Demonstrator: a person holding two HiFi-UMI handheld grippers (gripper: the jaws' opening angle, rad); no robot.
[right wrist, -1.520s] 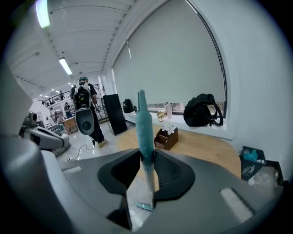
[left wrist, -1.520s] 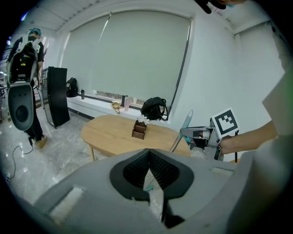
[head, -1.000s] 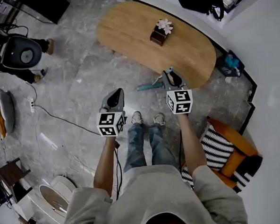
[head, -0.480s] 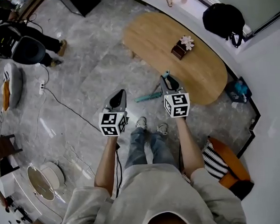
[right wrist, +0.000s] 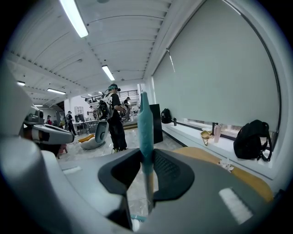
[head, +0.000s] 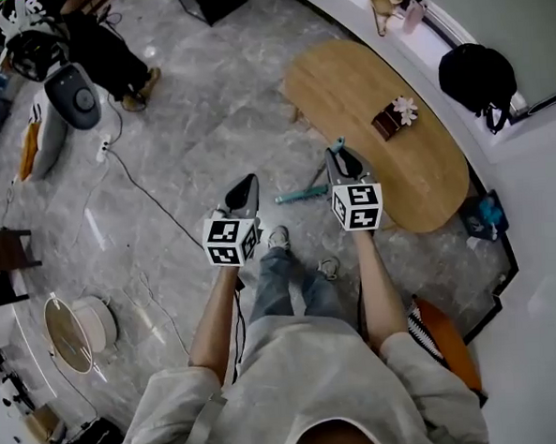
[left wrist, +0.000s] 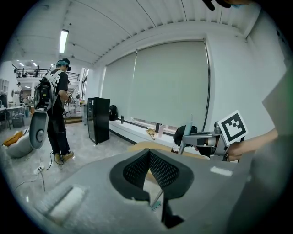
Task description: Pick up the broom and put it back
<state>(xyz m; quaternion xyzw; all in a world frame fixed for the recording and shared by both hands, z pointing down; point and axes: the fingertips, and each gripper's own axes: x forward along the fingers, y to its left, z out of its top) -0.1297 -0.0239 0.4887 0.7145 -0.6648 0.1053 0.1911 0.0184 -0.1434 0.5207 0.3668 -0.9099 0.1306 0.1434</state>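
The broom has a teal handle [right wrist: 145, 123] standing upright between my right gripper's [right wrist: 146, 154] pads, which are shut on it. From the head view, the right gripper [head: 337, 148] holds the thin shaft while the teal broom head [head: 300, 195] hangs low over the floor in front of the person's feet. My left gripper [head: 250, 180] is held out to the left of it, jaws shut with nothing in them. In the left gripper view the left gripper's [left wrist: 149, 152] pads meet at the tips, and the broom head [left wrist: 156, 203] shows below through the gap.
An oval wooden table [head: 345, 81] stands just beyond the right gripper, with a small box and flower [head: 392, 120] on it. A black backpack [head: 479, 75] sits on the window ledge. A person [head: 108, 53] stands far left. A cable [head: 150, 205] crosses the floor.
Both grippers have risen and moved forward together, the right one still carrying the broom. The view has swung left, so the table now lies further right.
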